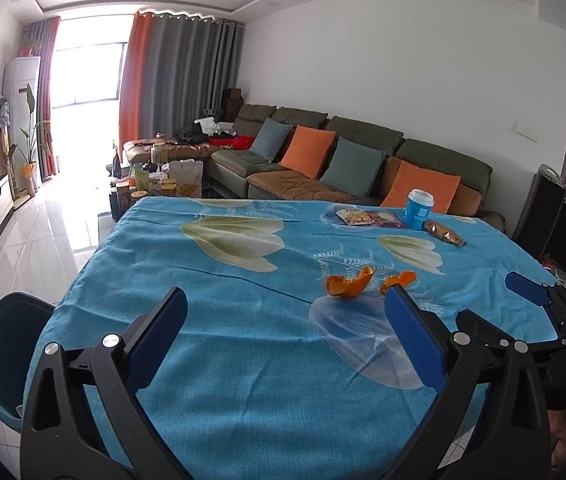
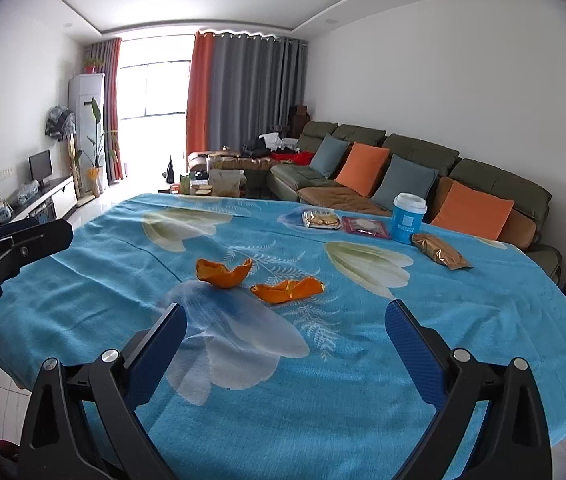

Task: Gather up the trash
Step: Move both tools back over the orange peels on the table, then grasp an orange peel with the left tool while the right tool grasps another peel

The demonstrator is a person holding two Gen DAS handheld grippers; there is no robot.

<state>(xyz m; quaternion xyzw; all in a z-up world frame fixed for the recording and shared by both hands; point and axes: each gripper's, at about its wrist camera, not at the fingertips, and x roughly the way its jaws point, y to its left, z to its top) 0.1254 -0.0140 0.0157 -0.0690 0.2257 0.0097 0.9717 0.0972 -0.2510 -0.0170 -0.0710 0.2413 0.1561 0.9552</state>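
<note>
A dark teal bin stands on the tiled floor just off the table's left edge; its inside is in shadow, and only a pale scrap shows near the bottom, too small to name. The table is draped in a blue floral cloth. At its middle lie two orange peels, curled, close beside each other but apart. Toward the far right of the cloth sit a flat snack packet, a dark red wrapper just beside it, an upright blue paper cup with a white lid on, and a gold foil packet lying just beside the cup's base. What the cup holds cannot be told.

The left gripper hangs over the near part of the table with its blue-padded fingers spread wide, grasping nothing and touching nothing; in its own view the right finger's tip overlaps the right-hand peel, though contact does not show. The right gripper is likewise released, its fingers wide apart over the cloth, the two peels lying just beyond their tips. Each tool appears at the edge of the other's view. A green sofa with orange and grey-blue cushions lines the wall behind.
</note>
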